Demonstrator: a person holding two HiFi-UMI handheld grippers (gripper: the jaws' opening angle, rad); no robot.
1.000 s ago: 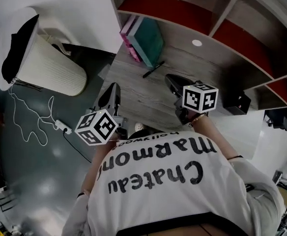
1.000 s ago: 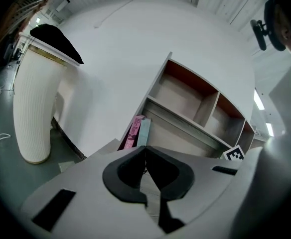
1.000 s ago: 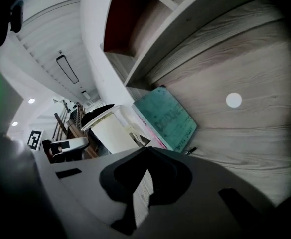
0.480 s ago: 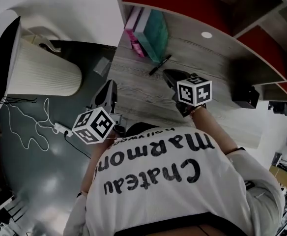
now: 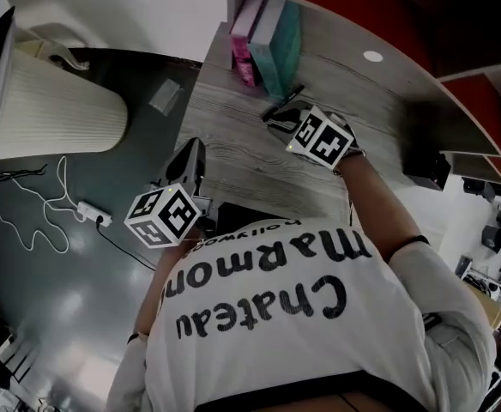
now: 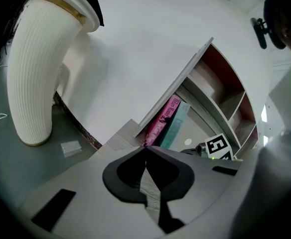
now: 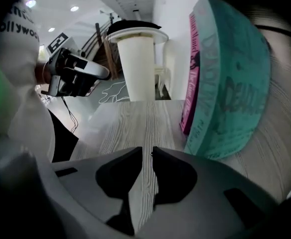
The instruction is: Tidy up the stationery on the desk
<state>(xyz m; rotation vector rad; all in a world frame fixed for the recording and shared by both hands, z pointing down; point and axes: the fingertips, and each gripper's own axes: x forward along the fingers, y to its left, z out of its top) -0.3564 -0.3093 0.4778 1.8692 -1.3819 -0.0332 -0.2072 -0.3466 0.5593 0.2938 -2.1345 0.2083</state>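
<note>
The right tool (image 7: 145,153) has swung forward over the pen (image 5: 289,97), books (image 5: 272,45) just beyond it, jaws barely apart and empty; left tool (image 6: 145,151) closed. Pickup seems next.

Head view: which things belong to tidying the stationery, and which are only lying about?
Belong to the job: black pen on the desk; teal book and pink book just beyond it.
Lying about: white bin; power strip with its cable; black box at the desk's right end.
</note>
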